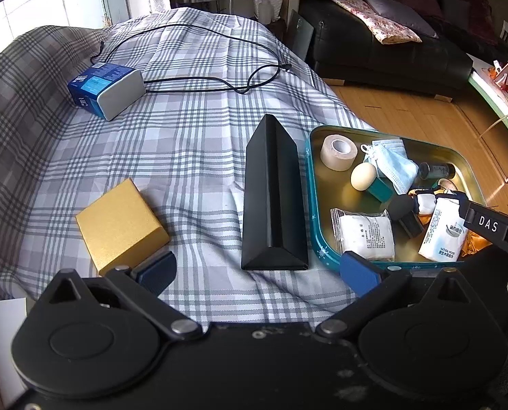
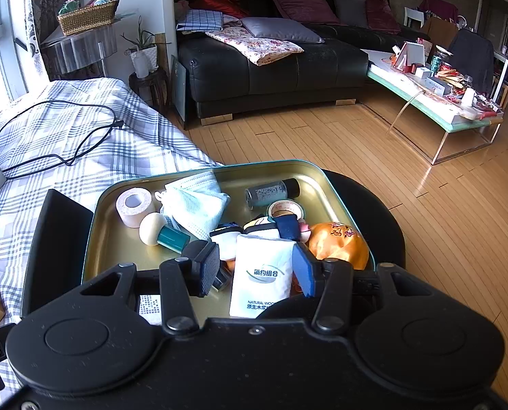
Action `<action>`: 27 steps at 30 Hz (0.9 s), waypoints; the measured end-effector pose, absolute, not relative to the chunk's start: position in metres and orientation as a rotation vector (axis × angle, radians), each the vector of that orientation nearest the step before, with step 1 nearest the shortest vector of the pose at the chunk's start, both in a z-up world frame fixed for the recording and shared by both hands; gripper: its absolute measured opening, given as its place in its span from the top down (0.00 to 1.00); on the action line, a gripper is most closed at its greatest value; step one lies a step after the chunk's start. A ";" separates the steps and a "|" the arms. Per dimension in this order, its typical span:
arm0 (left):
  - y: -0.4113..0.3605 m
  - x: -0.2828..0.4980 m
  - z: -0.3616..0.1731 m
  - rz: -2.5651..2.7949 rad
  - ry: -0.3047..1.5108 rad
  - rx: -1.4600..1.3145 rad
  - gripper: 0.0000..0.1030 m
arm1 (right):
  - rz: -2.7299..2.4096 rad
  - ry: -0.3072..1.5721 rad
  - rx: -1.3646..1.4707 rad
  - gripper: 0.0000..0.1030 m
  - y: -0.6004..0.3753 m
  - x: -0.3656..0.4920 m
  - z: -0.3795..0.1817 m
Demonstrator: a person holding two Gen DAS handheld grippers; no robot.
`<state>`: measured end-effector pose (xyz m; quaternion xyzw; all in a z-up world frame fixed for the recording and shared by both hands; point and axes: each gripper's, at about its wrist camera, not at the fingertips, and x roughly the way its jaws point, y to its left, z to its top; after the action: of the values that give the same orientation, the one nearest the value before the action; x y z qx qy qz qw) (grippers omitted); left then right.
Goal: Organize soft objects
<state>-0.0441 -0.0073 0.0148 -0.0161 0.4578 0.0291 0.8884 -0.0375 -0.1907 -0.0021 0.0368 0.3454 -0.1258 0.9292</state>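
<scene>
A teal-rimmed gold tin tray (image 1: pixel 313 205) (image 2: pixel 93 239) sits on the plaid cloth and holds a blue face mask (image 1: pixel 392 160) (image 2: pixel 196 205), a tape roll (image 1: pixel 337 152) (image 2: pixel 134 206), a wrapped white pad (image 1: pixel 366 235), a plush doll (image 2: pixel 254 230), an orange satin pouch (image 2: pixel 339 242) and a white tissue pack (image 1: pixel 441 235) (image 2: pixel 260 280). My right gripper (image 2: pixel 259 268) is shut on the tissue pack above the tray; it also shows in the left wrist view (image 1: pixel 486 222). My left gripper (image 1: pixel 257 273) is open and empty, low over the cloth in front of a black prism box (image 1: pixel 274 198).
A gold box (image 1: pixel 121 225) lies at the left and a blue-white box (image 1: pixel 107 89) with a black cable (image 1: pixel 199 85) at the back. The tray also holds a small bottle (image 2: pixel 271 191) and a brush (image 2: pixel 161 230). A black sofa (image 2: pixel 271 68) and a cluttered low table (image 2: pixel 441 95) stand beyond.
</scene>
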 end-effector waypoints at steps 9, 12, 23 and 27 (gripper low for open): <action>-0.007 -0.044 0.013 0.060 0.956 -0.030 0.01 | -0.258 0.708 0.076 0.53 -0.190 -0.037 -0.002; -0.007 -0.044 0.013 0.060 0.956 -0.031 0.01 | -0.259 0.707 0.077 0.53 -0.190 -0.038 -0.003; -0.004 -0.043 0.013 0.065 0.961 -0.032 0.01 | -0.256 0.710 0.079 0.53 -0.190 -0.038 -0.002; -0.002 -0.043 0.012 0.068 0.965 -0.035 0.01 | -0.256 0.708 0.078 0.53 -0.189 -0.037 -0.001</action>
<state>-0.0427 -0.0022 0.0120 -0.0168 0.4641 0.0329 0.8850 -0.0374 -0.1891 -0.0015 0.0381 0.3458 -0.1248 0.9292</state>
